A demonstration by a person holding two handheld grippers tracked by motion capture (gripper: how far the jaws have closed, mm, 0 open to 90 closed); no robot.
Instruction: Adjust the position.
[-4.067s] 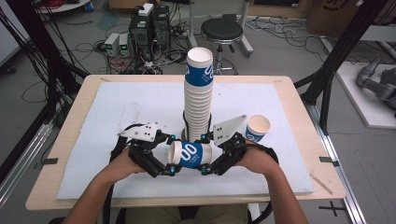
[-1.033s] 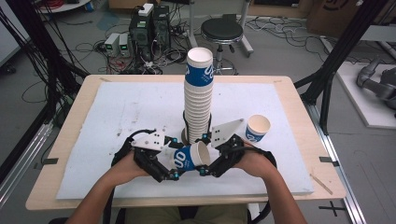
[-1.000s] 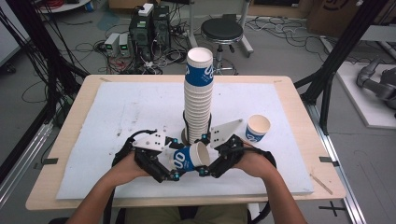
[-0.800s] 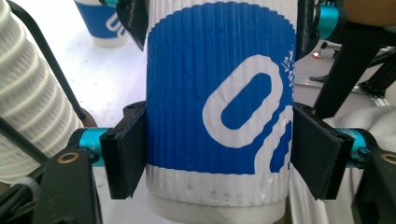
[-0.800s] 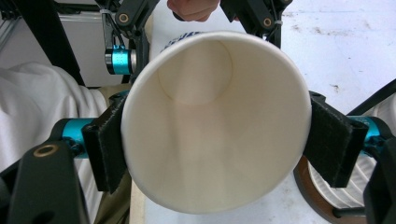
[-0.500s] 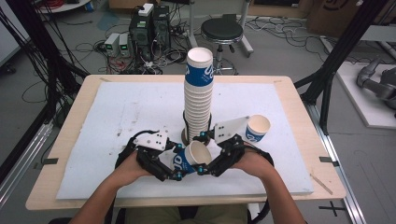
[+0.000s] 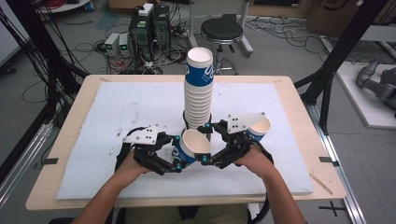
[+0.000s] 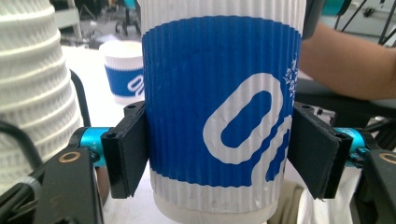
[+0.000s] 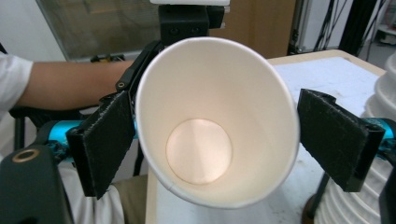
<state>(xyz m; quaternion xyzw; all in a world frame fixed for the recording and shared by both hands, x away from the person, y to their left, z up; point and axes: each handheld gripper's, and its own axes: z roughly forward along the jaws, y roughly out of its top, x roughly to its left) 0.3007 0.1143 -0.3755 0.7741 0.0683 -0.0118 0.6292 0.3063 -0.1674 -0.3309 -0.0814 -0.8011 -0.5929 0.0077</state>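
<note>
Left gripper [image 8: 219,154] clamped on the ribbed blue band of the paper cup [image 7: 191,147], pads flat against both sides. Cup lies tilted, long axis running from this claw toward the right gripper [image 9: 212,140], mouth facing it. Right jaws have just been opening: the cup's rim sits between them, far pad clear of it. Stack of cups [image 7: 198,91] stands just behind both claws; spare cup [image 7: 259,128] beyond the right one. Judgement: left hand carries alone

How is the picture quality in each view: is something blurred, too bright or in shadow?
High view: even light, slightly soft, the cup stack clear. Left gripper view: the held cup is sharp, its ribs readable; the background is blurred. Right gripper view: inside the cup the light is warm and soft, and the window behind is washed out.
</note>
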